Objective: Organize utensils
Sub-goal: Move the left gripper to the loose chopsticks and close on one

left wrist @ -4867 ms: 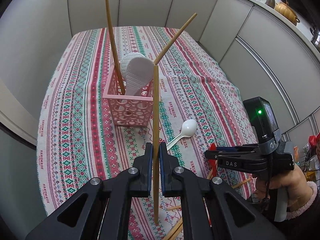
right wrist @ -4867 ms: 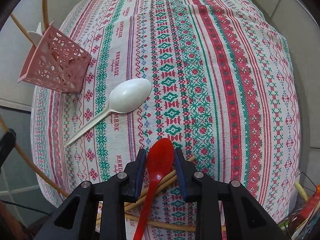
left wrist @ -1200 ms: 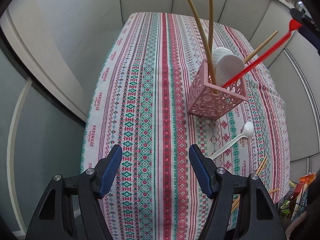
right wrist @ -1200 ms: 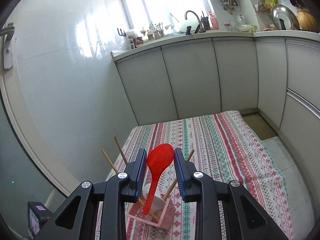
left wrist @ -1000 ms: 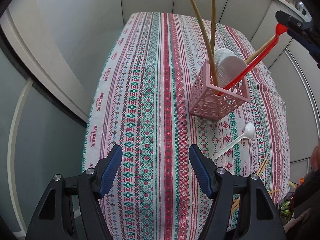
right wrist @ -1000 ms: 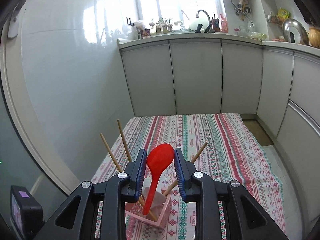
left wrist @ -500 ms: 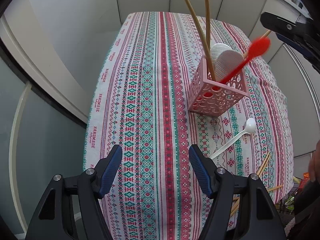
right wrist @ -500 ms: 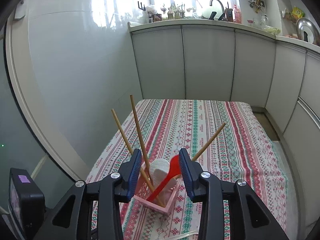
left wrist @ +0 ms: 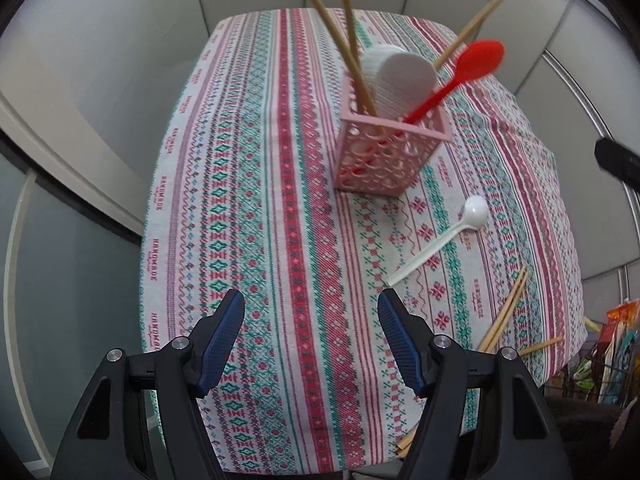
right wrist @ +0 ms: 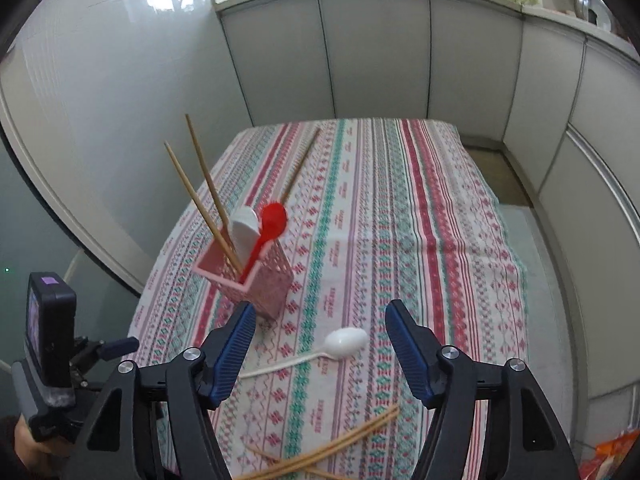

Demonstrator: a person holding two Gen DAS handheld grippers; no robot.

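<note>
The red spoon (right wrist: 273,220) is out of the right tool (right wrist: 320,344) and stands handle-down in the pink holder (right wrist: 256,284), its bowl leaning out to the right over the rim; a second ago the right tool was clamped on that bowl above the holder. Its jaws are opening now, with nothing between them. The left tool (left wrist: 310,340) has stayed wide open and empty, over the near left part of the bench (left wrist: 256,184). By my reading, one more utensil is filed, and both tools are free for what lies loose.

Count in the holder: three chopsticks (left wrist: 352,40), two leaning left and one leaning far right, one white rice paddle (left wrist: 400,80), and one red spoon.

Count loose on the bench: one white spoon (left wrist: 440,240), just near and right of the holder, bowl toward the far side; and a pile of chopsticks (right wrist: 340,444) at the near right edge. I make out at least three or four there, but they cross and run out of view, so I cannot give an exact number.
</note>
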